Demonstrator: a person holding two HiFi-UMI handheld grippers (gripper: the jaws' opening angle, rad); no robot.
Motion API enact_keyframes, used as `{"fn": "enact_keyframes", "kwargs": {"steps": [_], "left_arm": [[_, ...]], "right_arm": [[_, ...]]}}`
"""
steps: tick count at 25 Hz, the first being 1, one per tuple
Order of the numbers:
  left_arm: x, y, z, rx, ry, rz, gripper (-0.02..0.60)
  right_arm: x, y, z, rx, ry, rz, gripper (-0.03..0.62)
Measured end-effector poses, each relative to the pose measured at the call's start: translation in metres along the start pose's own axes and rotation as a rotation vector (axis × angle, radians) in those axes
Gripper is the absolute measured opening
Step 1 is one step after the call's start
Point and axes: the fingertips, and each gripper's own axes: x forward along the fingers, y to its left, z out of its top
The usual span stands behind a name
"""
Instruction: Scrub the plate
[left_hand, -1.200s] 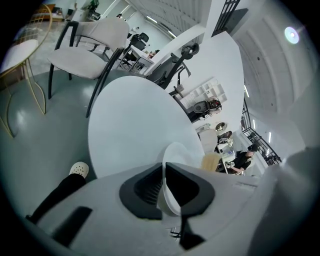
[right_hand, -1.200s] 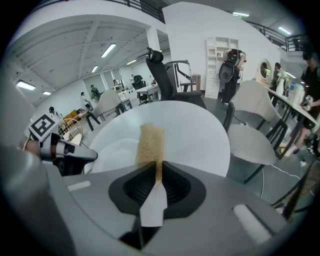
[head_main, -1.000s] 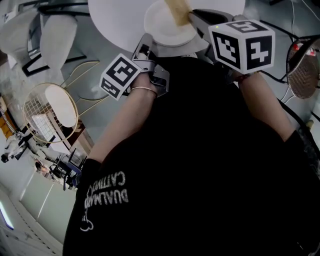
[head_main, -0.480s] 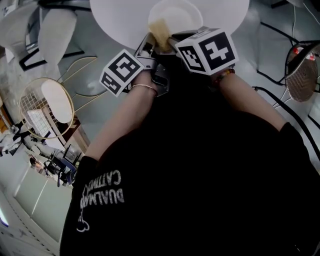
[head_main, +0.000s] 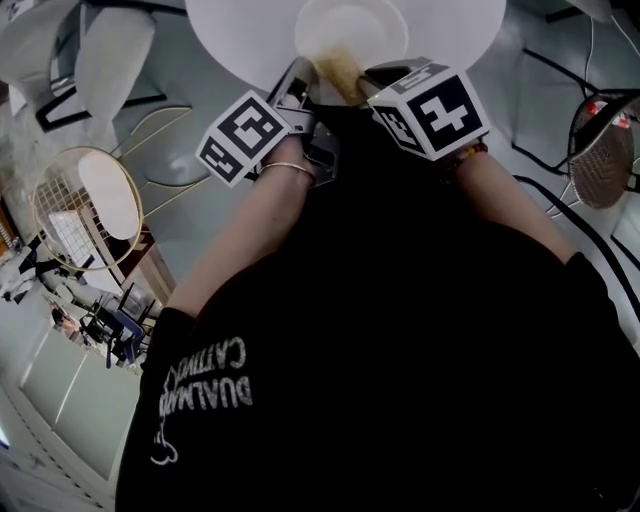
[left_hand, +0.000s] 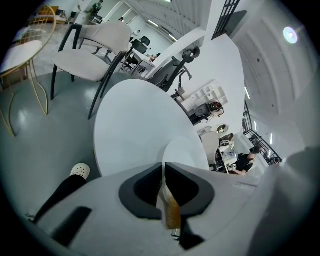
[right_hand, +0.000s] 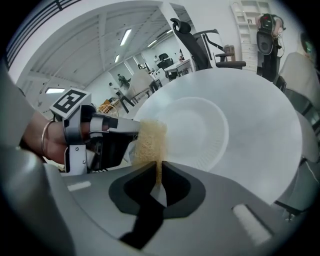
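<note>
Head view: we see the plate (head_main: 350, 25) at the near edge of the round white table (head_main: 240, 40), with bare tabletop beyond it and to both sides. A chair (left_hand: 95, 37) stands past the table's far left. The tan sponge (right_hand: 150, 142) sits at the plate's near-left rim. The left gripper (left_hand: 164, 167) is clamped on that rim. The right gripper (right_hand: 160, 167) is pinched on the sponge and angled steeply down, just beside the left one.

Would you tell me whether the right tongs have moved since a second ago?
Yes: the right tongs moved left and nearer, drawing the sponge to the near rim of the plate.
</note>
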Motion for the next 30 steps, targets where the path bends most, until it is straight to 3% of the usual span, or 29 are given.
{"fn": "enact_keyframes", "kwargs": {"steps": [11, 23, 30], "left_arm": [[-0.002, 0.002, -0.001, 0.098, 0.060, 0.039, 0.018], [0.004, 0.005, -0.005, 0.236, 0.123, 0.086, 0.025], [0.004, 0.002, -0.005, 0.251, 0.124, 0.082, 0.028]], "right_arm": [[-0.025, -0.040, 0.000, 0.095, -0.026, -0.079, 0.043], [-0.042, -0.075, -0.003, 0.123, -0.047, -0.140, 0.043], [-0.057, -0.097, -0.001, 0.151, -0.067, -0.203, 0.043]]}}
